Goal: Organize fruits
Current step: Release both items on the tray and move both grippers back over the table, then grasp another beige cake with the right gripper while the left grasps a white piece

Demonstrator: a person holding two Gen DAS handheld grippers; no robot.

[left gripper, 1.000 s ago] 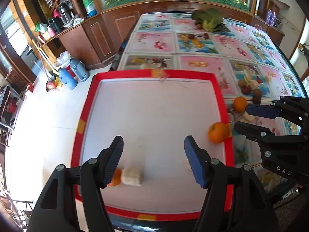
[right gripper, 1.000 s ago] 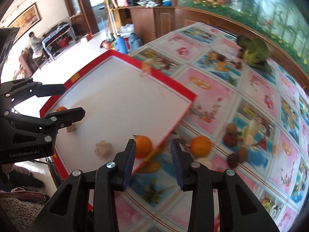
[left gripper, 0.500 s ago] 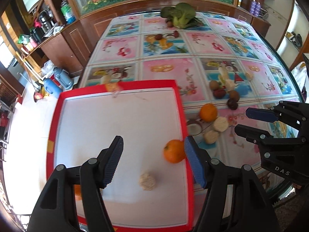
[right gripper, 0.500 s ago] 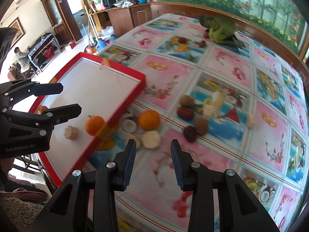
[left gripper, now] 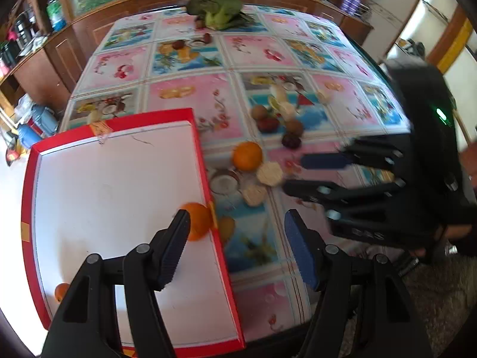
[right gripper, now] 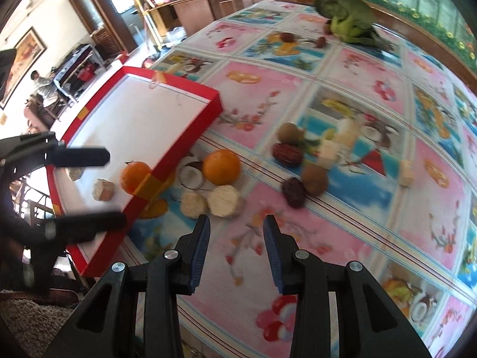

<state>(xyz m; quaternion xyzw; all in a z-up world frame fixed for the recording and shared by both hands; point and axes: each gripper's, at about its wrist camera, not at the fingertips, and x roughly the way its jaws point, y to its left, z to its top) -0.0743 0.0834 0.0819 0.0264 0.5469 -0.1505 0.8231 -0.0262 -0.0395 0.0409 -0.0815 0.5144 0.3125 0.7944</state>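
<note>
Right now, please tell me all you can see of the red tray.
The red tray is shallow and rectangular, with low red walls, a white floor and yellowish tape patches on the rim. It lies flat at the table edge. Inside are an orange against its wall and pale fruit pieces. No gripper touches it.

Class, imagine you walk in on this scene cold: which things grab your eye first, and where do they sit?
The red-rimmed tray stands out, hanging over the table's near left edge, with an orange inside against its right wall. Another orange sits outside on the fruit-print tablecloth beside pale round pieces. Leafy greens lie at the far end.
</note>
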